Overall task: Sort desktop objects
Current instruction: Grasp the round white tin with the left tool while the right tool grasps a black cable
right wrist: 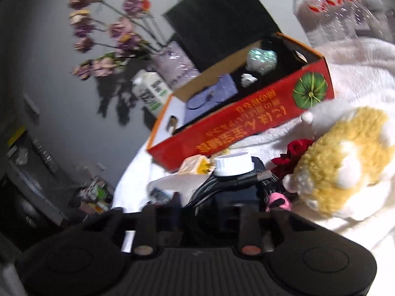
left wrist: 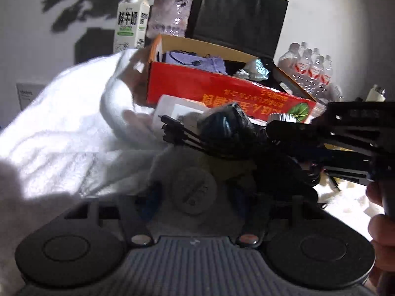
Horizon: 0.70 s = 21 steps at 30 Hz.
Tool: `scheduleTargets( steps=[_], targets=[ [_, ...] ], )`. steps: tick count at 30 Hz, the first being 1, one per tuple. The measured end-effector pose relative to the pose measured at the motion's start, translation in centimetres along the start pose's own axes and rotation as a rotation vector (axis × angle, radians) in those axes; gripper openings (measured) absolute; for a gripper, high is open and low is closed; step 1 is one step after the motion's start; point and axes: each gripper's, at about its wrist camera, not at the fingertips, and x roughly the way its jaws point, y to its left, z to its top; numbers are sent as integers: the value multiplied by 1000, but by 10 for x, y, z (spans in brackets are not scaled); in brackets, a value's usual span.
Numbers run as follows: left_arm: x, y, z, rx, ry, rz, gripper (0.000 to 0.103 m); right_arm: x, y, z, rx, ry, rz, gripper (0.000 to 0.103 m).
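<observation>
On the desk, under a white fleece throw [left wrist: 61, 123], loose items lie in front of an open red cardboard box [left wrist: 209, 86], which sits at twelve o'clock from both grippers. The right gripper [right wrist: 212, 202] has its jaws drawn close, pinching a black cable bundle [right wrist: 209, 187]; a plug sticks out toward two o'clock, and from the left wrist camera the bundle looks to be held clear of the throw. The left gripper [left wrist: 197, 185] has its jaws partly drawn in around a grey fuzzy thing [left wrist: 192, 172] that fills the gap between them; they appear to pinch it, though blur hides what it is. Just beyond the cables stands a white bottle cap [right wrist: 232, 162], and a yellow and white plush toy [right wrist: 345, 157] lies at three o'clock. The box already holds a lilac pouch and some crumpled wrapping. Behind it, at eleven o'clock, stands a milk carton [left wrist: 130, 22], with a black paper bag [left wrist: 237, 17] at twelve and a pack of water bottles [left wrist: 311, 69] at two. Judging by this, the step in hand is the carry: both items gripped, neither yet in the box. The next move likely calls for lifting each load over the near red wall before the jaws spread, taking care that trailing cable ends do not snag the cap or the box edge.
</observation>
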Motion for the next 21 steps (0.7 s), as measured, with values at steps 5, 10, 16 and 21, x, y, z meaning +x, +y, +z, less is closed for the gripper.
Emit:
scheduleTargets(
  steps=[5,10,16,21],
  targets=[
    [-14,8,-4,-51,-13,-31,40,-10,8,-8,-36,-67,15,4],
    [-48,5,-11,-67,-52,-64,40,-46,18,-15,-74,-141,14,4],
    [-93,-4,-15,-53,-101,-61,40,-102,35,-34,-150,-230,-5,4],
    [-125,-11,-18,-56,-145,-53,40,-148,39,-51,-171,-275,9,3]
  ],
)
